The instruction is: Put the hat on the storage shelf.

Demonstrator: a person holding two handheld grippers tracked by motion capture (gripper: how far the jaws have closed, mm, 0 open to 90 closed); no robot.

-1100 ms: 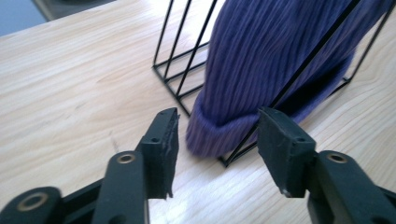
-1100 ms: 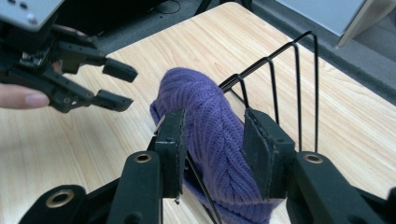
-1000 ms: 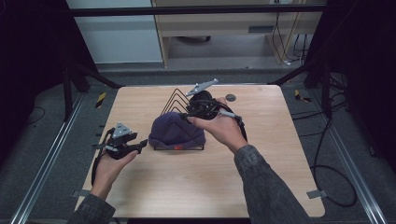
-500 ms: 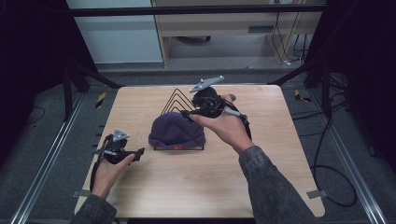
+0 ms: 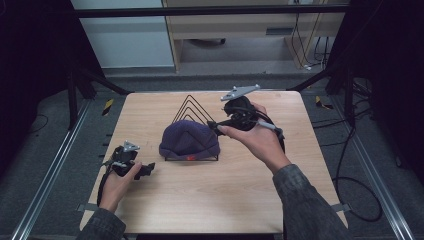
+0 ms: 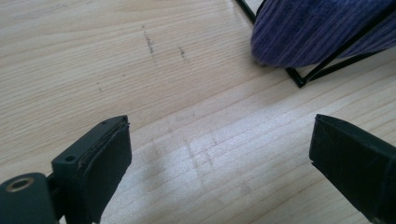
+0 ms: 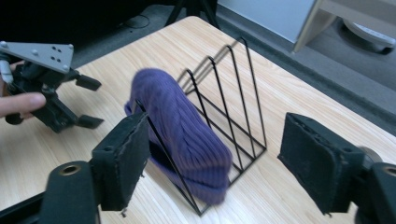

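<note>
The wooden tabletop (image 5: 225, 200) carries a black wire rack (image 5: 192, 131) of triangular dividers near its middle, and a purple knitted beanie (image 5: 189, 139) is seen tucked into the rack's front slot, draped over the wire on the person's side. Compared with a second ago, both grippers have been drawn away from the beanie: the left gripper (image 5: 146, 170), which was held just beside the beanie's left edge, has been pulled back toward the person and now rests low over bare wood, well apart from the rack. Its jaws are spread wide with nothing between them. The right gripper (image 5: 216, 125), previously at the top of the beanie, has been lifted off to the rack's right side; its jaws are likewise spread and empty, with the beanie viewed between them from a little way off. From this, the placing of the beanie in the rack is judged to be finished, with the release made.
</note>
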